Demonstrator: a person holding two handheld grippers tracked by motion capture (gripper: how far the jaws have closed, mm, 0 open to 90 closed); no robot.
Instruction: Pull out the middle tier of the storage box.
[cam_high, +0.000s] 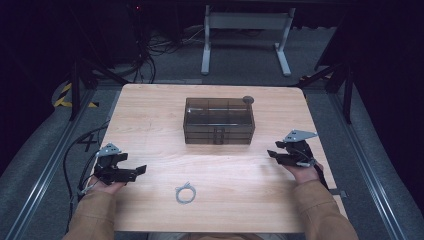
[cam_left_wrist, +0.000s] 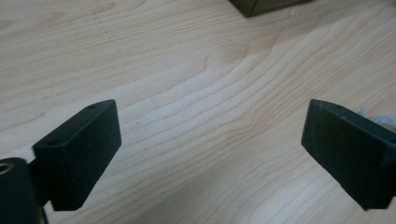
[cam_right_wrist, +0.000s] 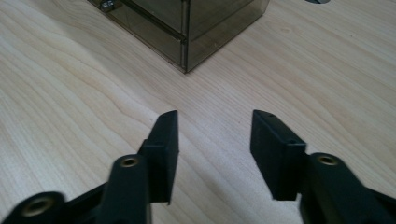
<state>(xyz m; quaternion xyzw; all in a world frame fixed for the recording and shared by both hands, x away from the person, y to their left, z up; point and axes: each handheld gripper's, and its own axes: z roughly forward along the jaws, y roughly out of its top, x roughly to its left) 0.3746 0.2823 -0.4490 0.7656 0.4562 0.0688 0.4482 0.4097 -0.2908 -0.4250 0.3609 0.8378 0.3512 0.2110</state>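
The drawer box, a smoky see-through case with stacked drawers, sits on the desk a little beyond its middle, nearer the far edge than the near one. Beside the box's far right corner lies a small round grey disc. A little coil of grey wire rests near the near edge, left of centre and well apart from the box.

Both tools are low over the desk on either side, each near a side edge and toward the near half. The left tool has its jaws spread wide with bare wood between them; in the left gripper view a corner of the box shows far ahead. The right tool has its jaws moderately apart, also around nothing, aimed at the box's near right corner.

By my reading nothing is gripped, so this is the starting approach. The likely next move is to bring one tool to the small handle on the box's front or down to the wire coil; either target is slim and calls for a careful, narrow closing right at desk level.
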